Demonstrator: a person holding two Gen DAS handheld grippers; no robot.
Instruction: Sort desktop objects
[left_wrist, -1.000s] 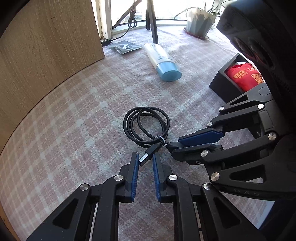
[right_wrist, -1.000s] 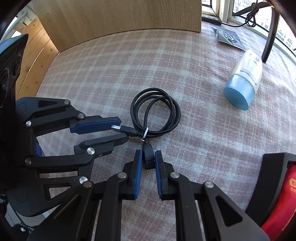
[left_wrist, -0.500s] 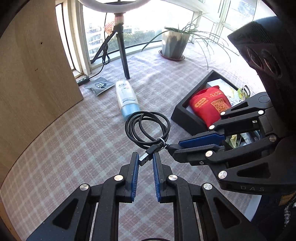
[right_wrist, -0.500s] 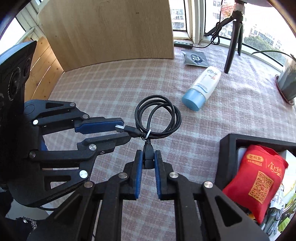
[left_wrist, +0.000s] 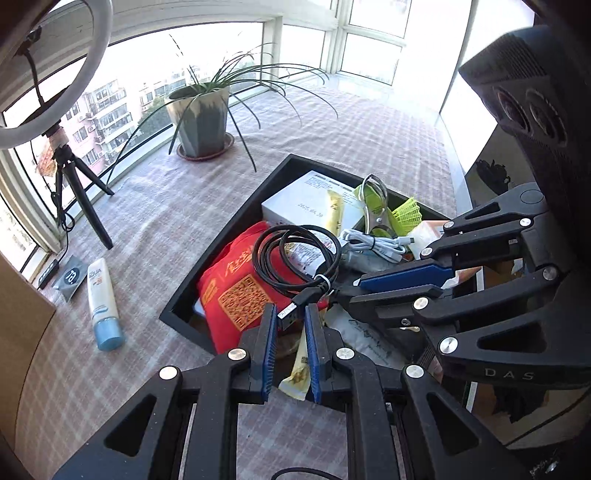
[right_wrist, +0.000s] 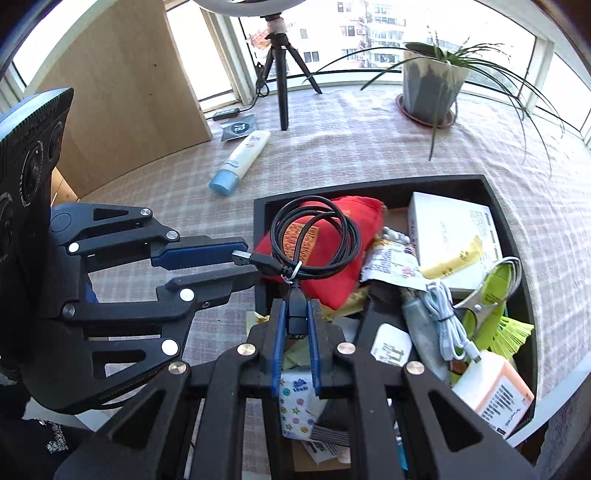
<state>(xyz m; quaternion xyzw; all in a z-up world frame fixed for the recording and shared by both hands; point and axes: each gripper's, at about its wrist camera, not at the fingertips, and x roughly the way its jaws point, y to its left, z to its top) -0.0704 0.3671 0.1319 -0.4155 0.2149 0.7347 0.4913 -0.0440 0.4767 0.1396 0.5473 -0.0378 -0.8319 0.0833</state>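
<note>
A coiled black cable (left_wrist: 295, 258), bound by a small white tie, is held in the air by both tools above the black tray (right_wrist: 491, 206), over the red pouch (left_wrist: 236, 291) at the tray's near-left corner. The left gripper (left_wrist: 290, 325) is clamped on the metal USB plug, and the right gripper (right_wrist: 296, 325) is clamped on the other black plug. The cable can be judged light, limp and springy; only the tie keeps the loops together, so the coil is likely to sag and swing. The stiff plug housings are the soundest places to be gripped, as the round cord would slip between flat pads. A blue-capped tube (right_wrist: 242, 157) is left lying on the checked tablecloth (left_wrist: 155, 206) near its far-left edge.
</note>
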